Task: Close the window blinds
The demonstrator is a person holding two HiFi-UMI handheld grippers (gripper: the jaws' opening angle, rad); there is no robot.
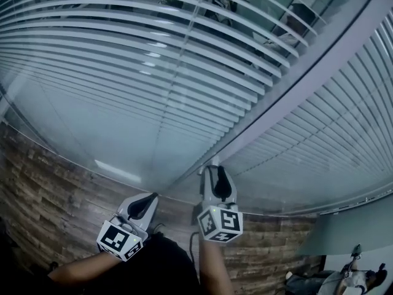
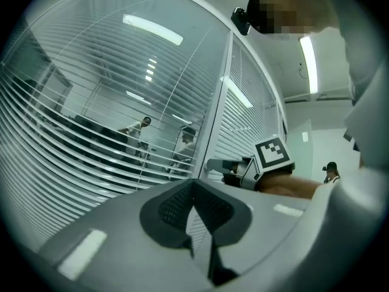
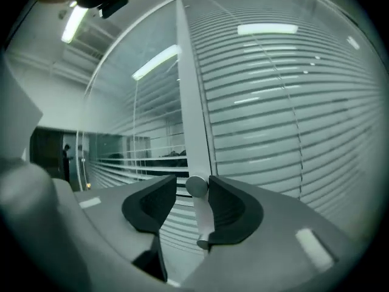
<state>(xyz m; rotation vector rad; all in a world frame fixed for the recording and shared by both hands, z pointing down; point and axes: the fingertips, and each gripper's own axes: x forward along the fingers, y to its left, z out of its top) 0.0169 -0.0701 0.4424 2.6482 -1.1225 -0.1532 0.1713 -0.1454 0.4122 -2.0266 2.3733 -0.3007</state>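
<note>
- The right gripper (image 3: pixel 192 190) has its jaws wide apart and clamps nothing. A grey knob (image 3: pixel 196 186) with a pale stem under it stands between them. The knob lies against the pad on the right side of the right gripper view, with a clear gap to the other pad.
- The left gripper (image 2: pixel 194 186) is closed, with its dark jaw tips together and nothing between them. Only a thin wedge of slats shows through the gap lower down.
- In the head view, the right gripper (image 1: pixel 216 169) reaches up to the foot of the pale window post (image 1: pixel 295 78). The left gripper (image 1: pixel 147 198) hangs just beside it, lower and clear of the glass.
- The left blinds (image 1: pixel 123 54) cover the pane to the left of the post. Their slats are tilted open, and people (image 2: pixel 138 132) show through them in the room beyond.
- The right blinds (image 1: pixel 344 115) cover the pane on the other side of the post. Their slats lie flatter, with only thin dark lines between them.
- A wood-patterned floor (image 1: pixel 55 183) runs below the glass.
</note>
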